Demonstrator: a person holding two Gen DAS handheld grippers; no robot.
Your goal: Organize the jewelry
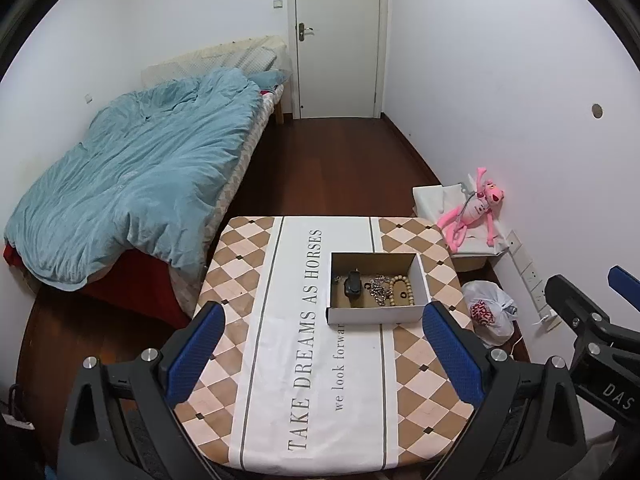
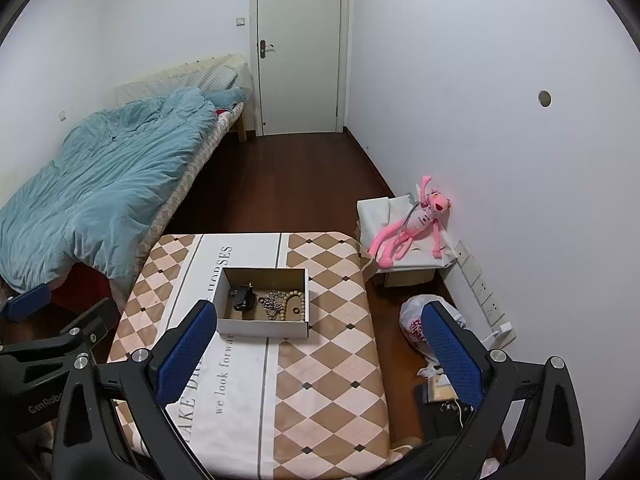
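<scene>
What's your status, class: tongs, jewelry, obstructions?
Left tongs open, empty. Right tongs open, empty. Jewelry: chain, beads in box. Nothing blocking.

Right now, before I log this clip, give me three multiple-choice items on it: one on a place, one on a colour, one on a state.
1. Where does the bead bracelet lie?
A. On the bed
B. In the cardboard box
C. On the floor

2. What colour is the blanket on the bed?
A. Blue
B. Yellow
C. Black

3. How are the left gripper and right gripper?
A. Both open, holding nothing
B. Left shut on the chain
C. Right shut on the watch

Answers: 1 B, the beads sit inside the box beside the chain and watch; 2 A, the blanket is light blue; 3 A, both pairs of fingers stand wide apart above the table.
</scene>
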